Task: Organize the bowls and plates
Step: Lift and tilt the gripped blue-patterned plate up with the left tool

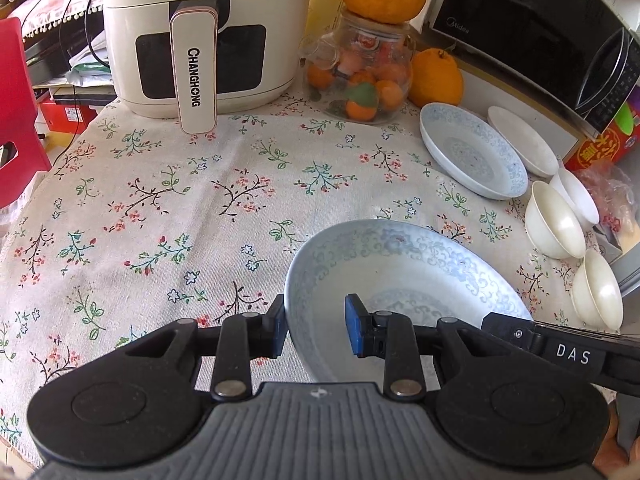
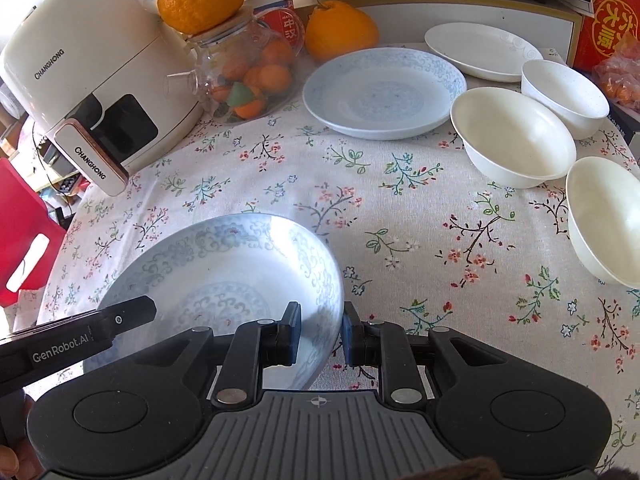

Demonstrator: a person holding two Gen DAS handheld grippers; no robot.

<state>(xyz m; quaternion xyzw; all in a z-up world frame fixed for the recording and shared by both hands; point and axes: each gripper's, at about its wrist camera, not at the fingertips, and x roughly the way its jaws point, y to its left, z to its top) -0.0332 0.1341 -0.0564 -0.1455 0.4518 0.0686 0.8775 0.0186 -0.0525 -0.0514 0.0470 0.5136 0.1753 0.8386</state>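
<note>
A blue-patterned plate [image 1: 404, 272] is held between both grippers, just above the floral tablecloth [image 1: 160, 208]. My left gripper [image 1: 316, 328] straddles its left rim, with a gap between the inner pad and the plate. My right gripper [image 2: 320, 334] is closed on its right rim; the same plate shows in the right wrist view [image 2: 224, 268]. A second blue-patterned plate [image 2: 384, 92] lies at the back, with a white plate [image 2: 480, 50] behind it. Three white bowls [image 2: 516, 136] [image 2: 564, 92] [image 2: 604, 220] stand at the right.
A white air fryer [image 1: 200, 32] stands at the back left. A glass jar of small oranges [image 1: 364, 76] with a large orange on top, another orange [image 1: 436, 78], a microwave [image 1: 540, 32] and a red box [image 2: 612, 28] line the back.
</note>
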